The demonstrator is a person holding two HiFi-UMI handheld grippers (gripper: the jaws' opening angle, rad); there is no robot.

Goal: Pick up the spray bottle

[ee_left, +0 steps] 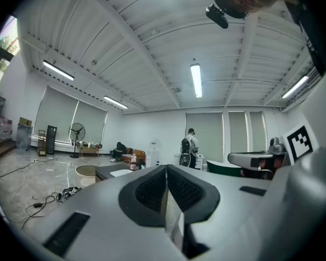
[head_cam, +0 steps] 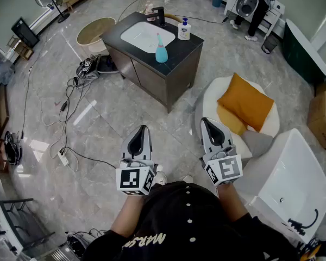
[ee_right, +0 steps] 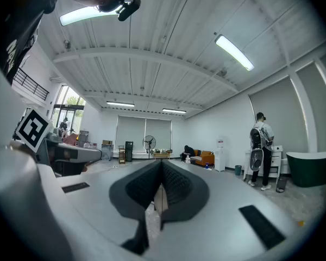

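Note:
In the head view the spray bottle (head_cam: 161,49), pale teal with a thin nozzle, stands upright on the dark counter (head_cam: 191,49) beside a white basin (head_cam: 141,36). It is several steps ahead of me across the floor. My left gripper (head_cam: 143,128) and right gripper (head_cam: 205,120) are held level side by side in front of my body, far short of the counter. Both are shut with nothing between the pads. In the left gripper view the left gripper (ee_left: 167,170) has its jaws pressed together, and the right gripper (ee_right: 162,165) looks the same in its own view.
A white soap dispenser (head_cam: 184,29) and a faucet (head_cam: 158,15) share the counter. A white armchair (head_cam: 261,132) with orange cushions (head_cam: 244,101) and a white bathtub (head_cam: 293,184) stand to my right. Cables and a power strip (head_cam: 63,157) lie on the floor at left. A person (ee_right: 259,148) stands far off.

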